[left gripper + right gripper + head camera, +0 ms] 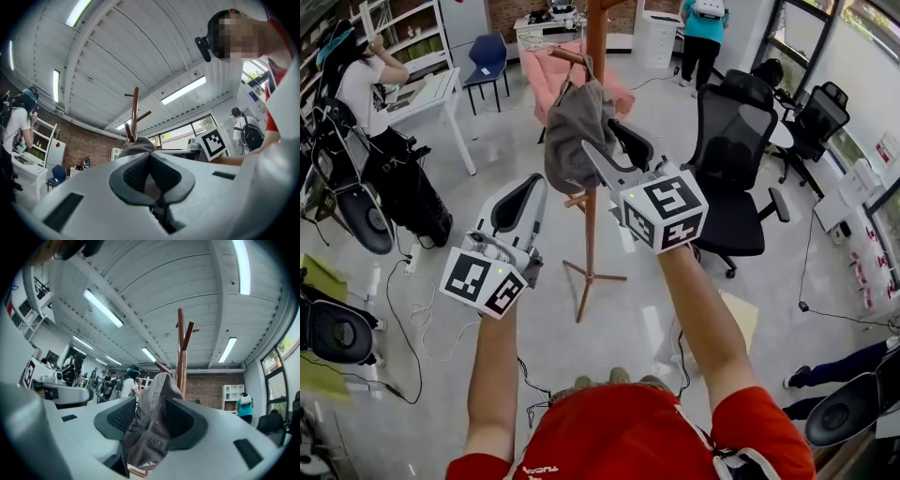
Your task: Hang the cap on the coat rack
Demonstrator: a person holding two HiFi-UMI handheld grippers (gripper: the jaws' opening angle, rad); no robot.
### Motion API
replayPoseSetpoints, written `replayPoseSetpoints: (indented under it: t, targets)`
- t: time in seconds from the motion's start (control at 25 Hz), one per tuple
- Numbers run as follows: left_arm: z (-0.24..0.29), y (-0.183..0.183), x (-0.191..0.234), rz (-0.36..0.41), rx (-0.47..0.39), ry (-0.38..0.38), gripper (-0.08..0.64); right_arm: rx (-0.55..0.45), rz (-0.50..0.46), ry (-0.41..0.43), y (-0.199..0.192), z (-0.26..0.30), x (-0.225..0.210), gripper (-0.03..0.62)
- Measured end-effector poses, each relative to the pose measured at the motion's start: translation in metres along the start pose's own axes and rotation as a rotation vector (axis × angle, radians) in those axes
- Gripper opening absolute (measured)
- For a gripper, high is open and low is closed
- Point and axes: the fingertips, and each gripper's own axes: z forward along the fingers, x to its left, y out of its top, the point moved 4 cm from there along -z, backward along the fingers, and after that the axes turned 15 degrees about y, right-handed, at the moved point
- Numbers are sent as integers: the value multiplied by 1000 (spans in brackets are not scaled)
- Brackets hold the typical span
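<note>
A grey cap [577, 131] hangs from a peg of the wooden coat rack [595, 37], with its peg at the top left. My right gripper [611, 148] is raised to the cap's right side. In the right gripper view the cap [152, 427] droops between the wide-spread jaws of the right gripper [151, 405], in front of the rack's pole [180, 348], and the pads do not press on it. My left gripper [528, 190] is lower and to the left, jaws together and empty. In the left gripper view the cap [137, 146] and rack [135, 108] show beyond the left gripper [150, 158].
A black office chair [731, 141] stands right of the rack, with more chairs [816, 117] behind it. A pink seat [553, 75] is behind the rack. A white desk [431, 94], a seated person [361, 84] and black gear [403, 187] fill the left. Cables [422, 319] lie on the floor.
</note>
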Motion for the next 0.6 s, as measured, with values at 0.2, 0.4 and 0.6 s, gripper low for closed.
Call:
replayPoseSetpoints:
  t: [0.2, 0.4, 0.6]
  targets:
    - [1, 13, -12, 20, -20, 7, 8, -146, 24, 102, 12, -39, 19, 204]
    - [1, 18, -35, 50, -50, 4, 8, -199, -17, 179, 17, -77, 41, 88]
    - [-6, 10, -58, 48, -53, -15, 8, -215, -46, 213, 12, -104, 60, 35]
